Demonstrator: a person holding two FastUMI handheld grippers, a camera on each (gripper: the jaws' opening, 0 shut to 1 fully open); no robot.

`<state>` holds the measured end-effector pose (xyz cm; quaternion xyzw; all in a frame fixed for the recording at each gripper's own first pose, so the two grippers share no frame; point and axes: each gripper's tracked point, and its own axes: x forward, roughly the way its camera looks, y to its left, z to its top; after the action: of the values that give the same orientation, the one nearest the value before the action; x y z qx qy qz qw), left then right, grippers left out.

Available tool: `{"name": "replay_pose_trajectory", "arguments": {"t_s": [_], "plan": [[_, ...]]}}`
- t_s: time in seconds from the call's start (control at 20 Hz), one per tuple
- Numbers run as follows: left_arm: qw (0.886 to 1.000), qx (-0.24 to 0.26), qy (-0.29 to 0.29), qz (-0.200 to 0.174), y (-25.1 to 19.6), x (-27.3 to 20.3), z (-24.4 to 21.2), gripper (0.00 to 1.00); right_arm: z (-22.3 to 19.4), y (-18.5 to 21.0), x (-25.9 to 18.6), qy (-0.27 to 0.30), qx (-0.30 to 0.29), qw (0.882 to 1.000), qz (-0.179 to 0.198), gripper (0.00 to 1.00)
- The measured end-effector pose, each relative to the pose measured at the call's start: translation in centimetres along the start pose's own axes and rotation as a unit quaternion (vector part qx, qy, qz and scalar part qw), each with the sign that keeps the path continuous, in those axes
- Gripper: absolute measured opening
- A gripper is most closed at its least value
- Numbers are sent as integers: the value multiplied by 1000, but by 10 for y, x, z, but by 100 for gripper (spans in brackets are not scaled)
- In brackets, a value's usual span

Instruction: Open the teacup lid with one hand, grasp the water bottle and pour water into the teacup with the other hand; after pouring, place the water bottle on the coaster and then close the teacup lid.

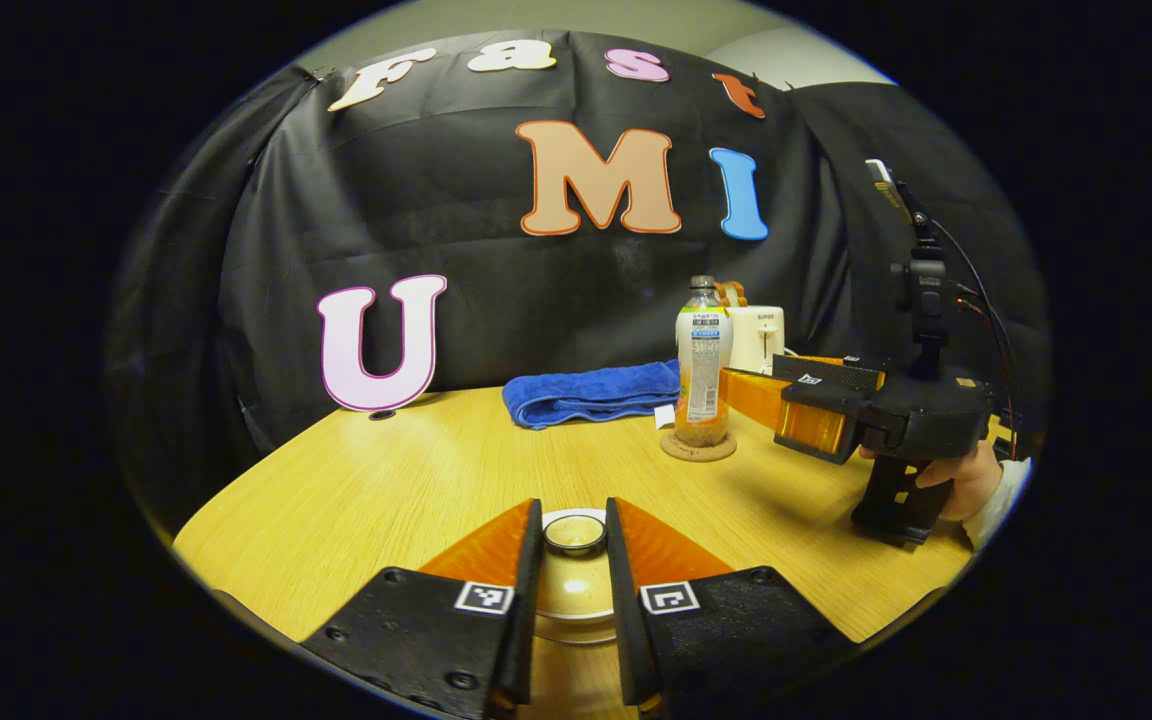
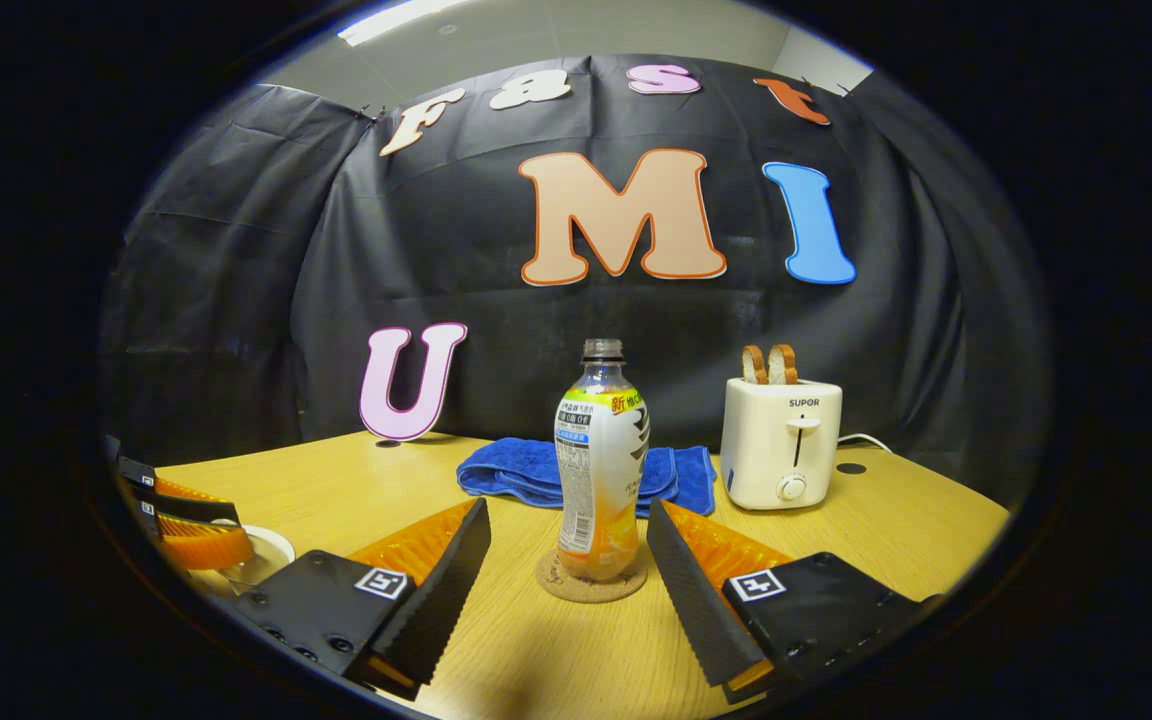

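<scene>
My left fingers (image 1: pixel 574 600) press on both sides of the teacup lid's knob (image 1: pixel 575 533), the lid sitting on the teacup (image 1: pixel 576 615). My right fingers (image 2: pixel 566 575) stand spread wide, untouching, either side of the water bottle (image 2: pixel 599 470). The bottle stands upright, uncapped, long axis vertical, on its round coaster (image 2: pixel 591 582) on the pale wooden worktop (image 2: pixel 896 520). Behind the bottle lies a folded blue towel (image 2: pixel 526 470); beside the towel, a white toaster (image 2: pixel 782 440) against the black cloth wall (image 2: pixel 236 300).
</scene>
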<state>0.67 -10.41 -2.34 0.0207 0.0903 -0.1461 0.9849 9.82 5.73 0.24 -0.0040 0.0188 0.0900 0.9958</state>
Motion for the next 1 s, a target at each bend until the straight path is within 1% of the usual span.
{"name": "replay_pose_trajectory", "arguments": {"t_s": [0.05,0.1,0.15,0.2,0.25,0.3,0.35,0.4,0.45,0.55,0.6,0.65,0.7,0.75,0.85,0.9,0.95,1.0], "plan": [[1000,-1,0,0,-1,0,-1,46,4,1,-3,-5,-1,1000,1,97],[1000,-2,-1,1,-1,-1,0,56,7,3,-6,-8,1,1000,2,99],[1000,-2,-6,4,-2,-4,2,71,11,5,-10,-11,4,1000,5,95],[1000,0,-13,9,-1,-5,7,80,13,6,-14,-13,7,1000,7,94],[1000,3,-24,14,1,-8,13,87,16,7,-20,-14,11,1000,8,97],[999,7,-34,21,2,-10,19,87,19,7,-26,-14,16,1000,7,99],[998,10,-47,32,5,-14,27,90,22,7,-32,-15,21,1000,6,99],[997,13,-61,46,11,-18,35,92,25,6,-41,-18,27,999,2,95],[995,15,-74,60,15,-23,42,96,27,5,-48,-21,29,999,-3,95],[992,13,-95,82,22,-31,53,96,27,5,-66,-25,24,999,-11,95],[991,12,-103,90,23,-35,55,96,26,6,-74,-26,20,999,-14,99],[989,11,-108,102,27,-38,56,96,23,7,-82,-25,14,999,-17,99],[987,9,-114,112,32,-42,58,96,19,8,-90,-22,10,999,-21,95],[986,7,-116,120,35,-45,58,96,15,10,-97,-22,7,999,-24,95],[985,-3,-116,130,38,-50,54,96,11,14,-110,-27,-10,999,-31,95],[984,-7,-116,134,39,-52,52,96,9,16,-116,-30,-24,999,-36,100],[984,-10,-115,135,40,-53,50,96,6,18,-119,-30,-36,998,-38,99],[984,-12,-114,134,40,-55,48,96,3,23,-123,-29,-42,998,-35,95]]}}
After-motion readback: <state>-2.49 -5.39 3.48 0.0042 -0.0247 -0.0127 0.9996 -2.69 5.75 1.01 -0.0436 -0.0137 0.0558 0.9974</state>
